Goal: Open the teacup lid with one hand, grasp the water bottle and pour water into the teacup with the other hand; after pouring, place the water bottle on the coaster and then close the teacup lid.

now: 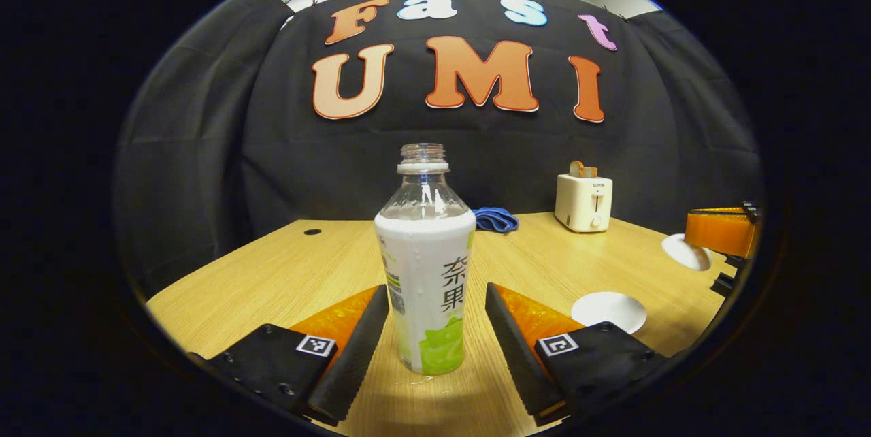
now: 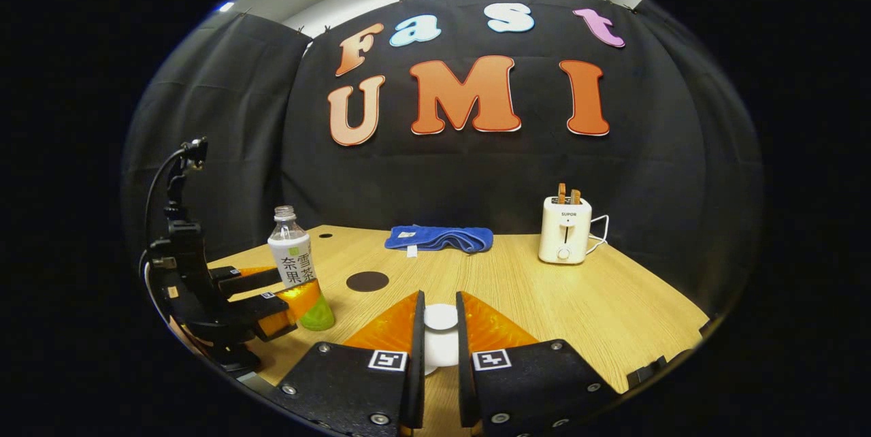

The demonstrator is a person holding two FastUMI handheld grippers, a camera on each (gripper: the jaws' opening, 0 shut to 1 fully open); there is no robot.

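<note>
Bottle: 1, clear plastic, uncapped, white-green label, upright on wood-grain tabletop betw. left tongs, which gape wide, ribbed fingers either side. Right tongs nearly closed, pinching round white teacup lid. 1 dark round coaster near bottle; 1 boxy toaster and 1 blue towel at back.

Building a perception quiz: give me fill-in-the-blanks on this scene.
1. The bottle stands between the left hand-held gripper's ___ fingers.
2. The bottle has no ___ on.
3. The blue towel lies beside the ___, which has bread in it.
Missing: open; cap; toaster.
</note>
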